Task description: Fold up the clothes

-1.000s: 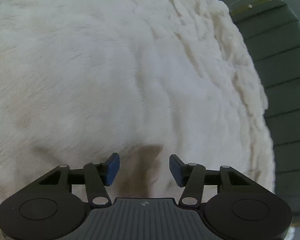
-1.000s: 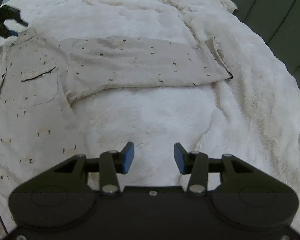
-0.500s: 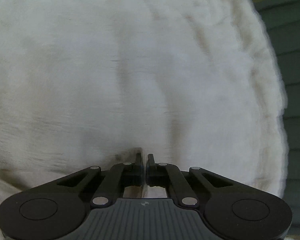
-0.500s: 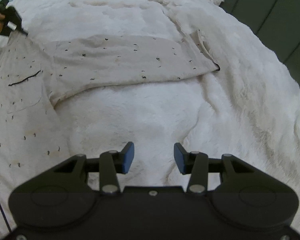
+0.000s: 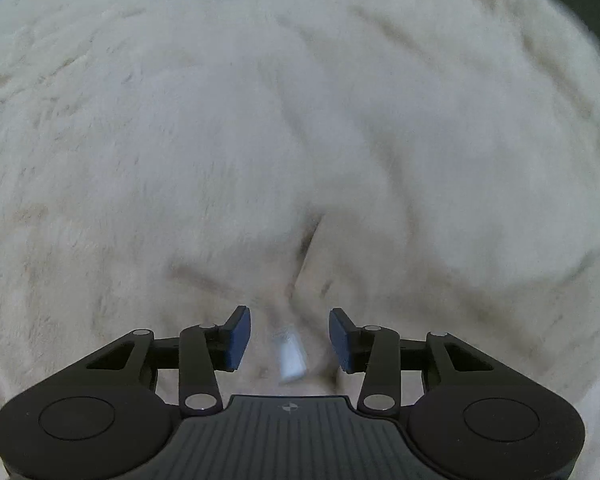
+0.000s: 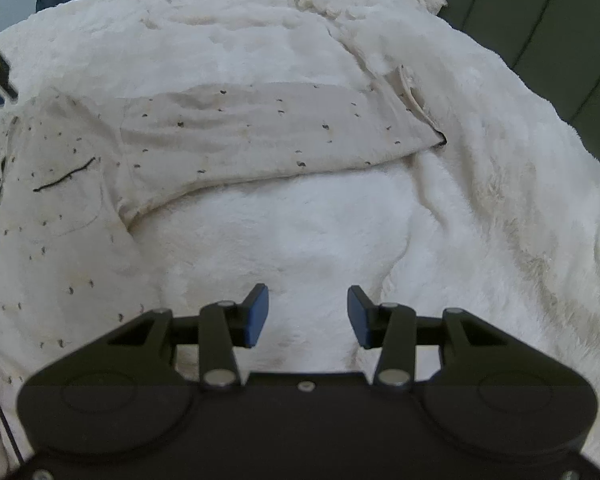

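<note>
- Currently: left gripper (image 5: 289, 339) jaws opening, clamped on nothing; blurred pale fabric below, with a small whitish tag (image 5: 290, 356).
- Right gripper (image 6: 307, 317) jaws apart, empty, above the fluffy blanket (image 6: 300, 232).
- Speckled shirt (image 6: 72, 184) spread flat on the blanket, sleeve (image 6: 284, 136) extended sideways.
- Risk: pinching blanket pile together with shirt cloth, dragging both.

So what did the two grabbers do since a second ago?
The left gripper snapped shut half a second ago and is opening again now, holding nothing. A fresh crease shows in the fluffy blanket ahead of it. The right gripper stayed open, and the shirt slid slightly in its view.
</note>
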Demonstrator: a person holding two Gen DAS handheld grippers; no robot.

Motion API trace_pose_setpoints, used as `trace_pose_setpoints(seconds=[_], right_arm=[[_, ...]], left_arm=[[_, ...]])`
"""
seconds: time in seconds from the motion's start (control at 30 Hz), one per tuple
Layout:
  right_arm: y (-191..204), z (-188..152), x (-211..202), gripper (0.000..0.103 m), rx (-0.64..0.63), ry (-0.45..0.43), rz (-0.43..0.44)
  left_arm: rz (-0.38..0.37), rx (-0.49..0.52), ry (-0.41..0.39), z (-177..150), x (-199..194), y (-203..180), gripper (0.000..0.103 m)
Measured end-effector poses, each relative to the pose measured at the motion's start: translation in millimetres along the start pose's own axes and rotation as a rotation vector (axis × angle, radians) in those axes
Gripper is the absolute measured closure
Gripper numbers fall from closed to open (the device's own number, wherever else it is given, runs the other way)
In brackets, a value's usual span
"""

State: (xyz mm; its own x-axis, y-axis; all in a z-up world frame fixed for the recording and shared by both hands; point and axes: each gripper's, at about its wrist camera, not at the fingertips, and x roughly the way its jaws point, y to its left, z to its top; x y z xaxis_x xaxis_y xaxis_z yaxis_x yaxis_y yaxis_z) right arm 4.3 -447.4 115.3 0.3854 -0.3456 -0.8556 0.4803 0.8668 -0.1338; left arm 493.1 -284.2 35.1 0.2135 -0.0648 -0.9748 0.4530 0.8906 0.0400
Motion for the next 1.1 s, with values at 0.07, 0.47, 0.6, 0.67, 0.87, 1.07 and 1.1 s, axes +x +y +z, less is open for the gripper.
trace_pose_setpoints(seconds=[0.07,0.47,0.6,0.67,0.87,1.07,1.1], right_arm=[[0.5,2.0,-6.5,0.061,-0.02,-0.018,-0.004],[-10.9,-14.3,-17.4,0.06,-0.026,0.006,-0.025],[-4.8,-14.1,-19.7,0.061,-0.037,-0.005,-0.014],[-2.5,-12.1,-21.0,0.061,-0.039,-0.013,-0.014],[5.5,-11.0,-21.7,0.061,-0.059,-0.016,-0.006],[5.6,-9.5,-24.3,0.06,-0.045,-0.02,-0.001],[4.8,-9.4,-22.8,0.06,-0.038,-0.019,0.0]], left_arm=[[0.034,-0.045,-0.001,-9.7,14.2,12.1,0.076],[-0.177,-0.168,-0.19,-25.4,-29.2,66.1,0.103],[-0.304,-0.142,-0.317,-34.8,-41.3,61.3,0.103],[-0.325,-0.186,-0.315,-37.5,-32.3,65.1,0.103],[-0.296,-0.179,-0.192,-27.5,-0.4,28.6,0.079],[-0.272,-0.188,-0.295,-36.7,-31.5,12.7,0.077],[-0.263,-0.174,-0.316,-46.1,-38.6,6.4,0.077]])
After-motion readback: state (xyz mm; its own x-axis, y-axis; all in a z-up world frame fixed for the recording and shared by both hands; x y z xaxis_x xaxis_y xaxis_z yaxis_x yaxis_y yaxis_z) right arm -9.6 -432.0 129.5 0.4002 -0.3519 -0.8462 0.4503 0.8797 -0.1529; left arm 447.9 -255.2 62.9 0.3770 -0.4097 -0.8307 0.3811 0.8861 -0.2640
